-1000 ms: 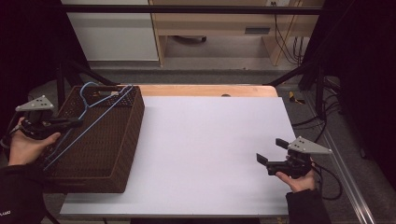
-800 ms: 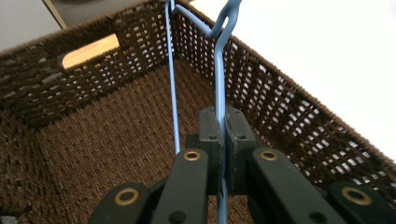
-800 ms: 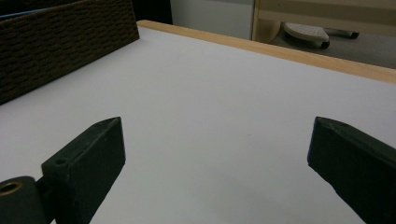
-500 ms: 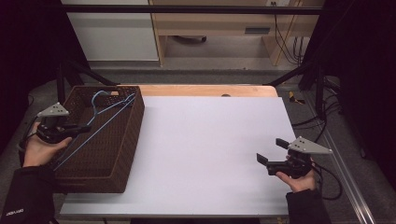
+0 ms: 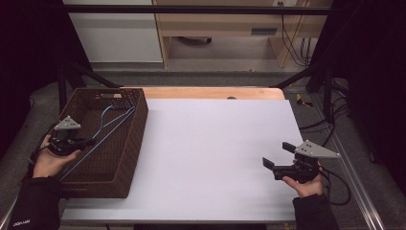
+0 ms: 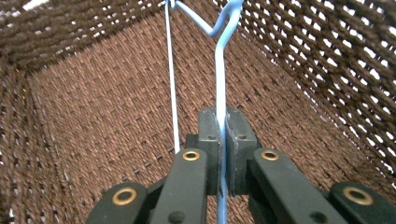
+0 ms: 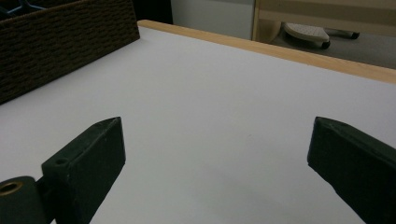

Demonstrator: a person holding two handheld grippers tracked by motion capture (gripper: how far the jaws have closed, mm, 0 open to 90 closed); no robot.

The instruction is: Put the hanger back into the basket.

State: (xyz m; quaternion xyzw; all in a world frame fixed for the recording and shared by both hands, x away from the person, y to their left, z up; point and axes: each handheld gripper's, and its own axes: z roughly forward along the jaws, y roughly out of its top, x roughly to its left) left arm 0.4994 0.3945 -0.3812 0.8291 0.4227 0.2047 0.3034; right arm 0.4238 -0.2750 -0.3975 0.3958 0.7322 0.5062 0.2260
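On my high view the brown woven basket (image 5: pixel 107 143) sits at about nine o'clock on the white table (image 5: pixel 215 148), its long side running from seven up to eleven. My left gripper (image 5: pixel 79 142) hangs over the basket's outer rim at nine o'clock, and in the left gripper view its jaws are pressed together on the light blue wire hanger (image 6: pixel 219 93), one thin strand pinched flat between the pads with no gap either side. The hanger runs away from the jaws toward twelve in that view, where the wire bends into its hook near the basket's far wall; a second strand lies just beside the first. From above, the hanger slants across the basket's inside from seven toward twelve. My right gripper (image 5: pixel 276 158) sits at four o'clock, just above bare tabletop, its jaws spread wide apart and holding nothing.
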